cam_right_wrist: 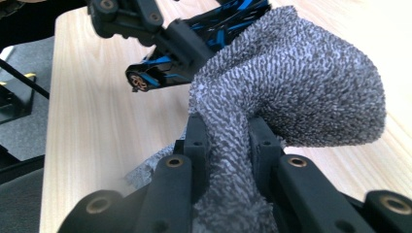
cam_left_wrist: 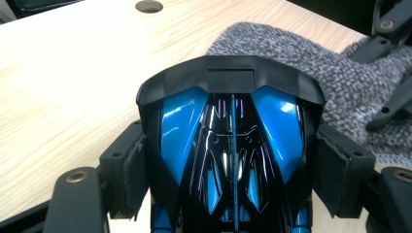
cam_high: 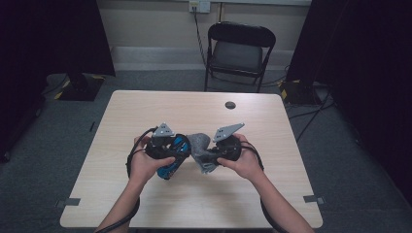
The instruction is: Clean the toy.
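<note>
left tool (cam_left_wrist: pixel 232 160) jaws set wide, pads pressed on both flanks of a toy car (cam_left_wrist: pixel 232 145), glossy blue and black body with a black spoiler at the far end. car held just above the bench (cam_left_wrist: pixel 63 87), near its middle; in the high view it sits in the left hand's tool (cam_high: pixel 171 156). right tool (cam_right_wrist: pixel 227 141) jaws narrow, pinching a bunched neck of a grey cloth (cam_right_wrist: pixel 301 82), speckled knit, fluffy; the rest of it balloons out past the jaws. cloth (cam_high: pixel 200 145) lies between the two tools, just beside the car, touching or apart i cannot tell. right hand's tool (cam_high: pixel 218 154) close to the left one. small round hole (cam_high: pixel 230 105) in the bench farther back, chair (cam_high: pixel 239 51) beyond.
</note>
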Demonstrator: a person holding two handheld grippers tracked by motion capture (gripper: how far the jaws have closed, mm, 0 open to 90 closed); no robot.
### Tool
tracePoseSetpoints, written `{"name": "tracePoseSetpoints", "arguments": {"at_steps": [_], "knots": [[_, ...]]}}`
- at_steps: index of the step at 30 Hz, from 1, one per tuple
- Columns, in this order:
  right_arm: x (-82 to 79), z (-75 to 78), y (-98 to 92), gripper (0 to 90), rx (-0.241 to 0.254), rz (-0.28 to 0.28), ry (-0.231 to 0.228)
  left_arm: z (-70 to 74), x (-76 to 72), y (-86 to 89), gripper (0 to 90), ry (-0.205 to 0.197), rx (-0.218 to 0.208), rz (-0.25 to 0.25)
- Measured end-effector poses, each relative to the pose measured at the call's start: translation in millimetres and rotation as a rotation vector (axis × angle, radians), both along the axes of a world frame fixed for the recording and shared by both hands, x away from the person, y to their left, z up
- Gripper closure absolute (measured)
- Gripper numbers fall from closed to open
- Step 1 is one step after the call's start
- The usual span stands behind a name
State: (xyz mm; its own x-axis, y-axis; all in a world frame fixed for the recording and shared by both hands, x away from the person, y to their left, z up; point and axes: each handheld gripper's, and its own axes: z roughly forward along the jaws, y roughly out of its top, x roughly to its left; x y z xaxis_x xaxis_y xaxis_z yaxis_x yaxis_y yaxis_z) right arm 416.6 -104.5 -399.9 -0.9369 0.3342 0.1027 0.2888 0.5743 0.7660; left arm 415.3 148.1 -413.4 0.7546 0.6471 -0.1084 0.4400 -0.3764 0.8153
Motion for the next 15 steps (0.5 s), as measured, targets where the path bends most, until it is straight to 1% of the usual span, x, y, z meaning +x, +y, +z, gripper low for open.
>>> {"name": "tracePoseSetpoints", "arguments": {"at_steps": [3, 5, 6, 9, 11, 15], "knots": [[-1.4, -1.0, 1.5, 75.3, -0.003, 0.008, 0.003, 1.6, 0.4, 3.5, 25.5, 0.0, -0.01, 0.012], [-2.5, -1.7, 2.0, 75.3, 0.002, 0.011, 0.005, 2.7, 0.9, 5.6, 25.5, -0.005, -0.008, 0.016], [-2.9, -1.9, 2.1, 75.3, 0.003, 0.013, 0.008, 3.1, 1.0, 6.5, 25.5, -0.004, -0.016, 0.021], [-3.9, -3.3, 1.9, 75.3, 0.005, 0.018, 0.009, 4.3, 1.3, 9.2, 25.5, -0.007, -0.013, 0.03], [-4.1, -4.4, 1.0, 75.3, 0.006, 0.018, 0.015, 4.8, 1.7, 11.1, 25.5, -0.011, -0.021, 0.041], [-5.2, -9.7, -1.8, 75.2, -0.009, 0.022, 0.024, 6.7, 2.4, 16.4, 25.5, -0.014, -0.039, 0.058]]}}
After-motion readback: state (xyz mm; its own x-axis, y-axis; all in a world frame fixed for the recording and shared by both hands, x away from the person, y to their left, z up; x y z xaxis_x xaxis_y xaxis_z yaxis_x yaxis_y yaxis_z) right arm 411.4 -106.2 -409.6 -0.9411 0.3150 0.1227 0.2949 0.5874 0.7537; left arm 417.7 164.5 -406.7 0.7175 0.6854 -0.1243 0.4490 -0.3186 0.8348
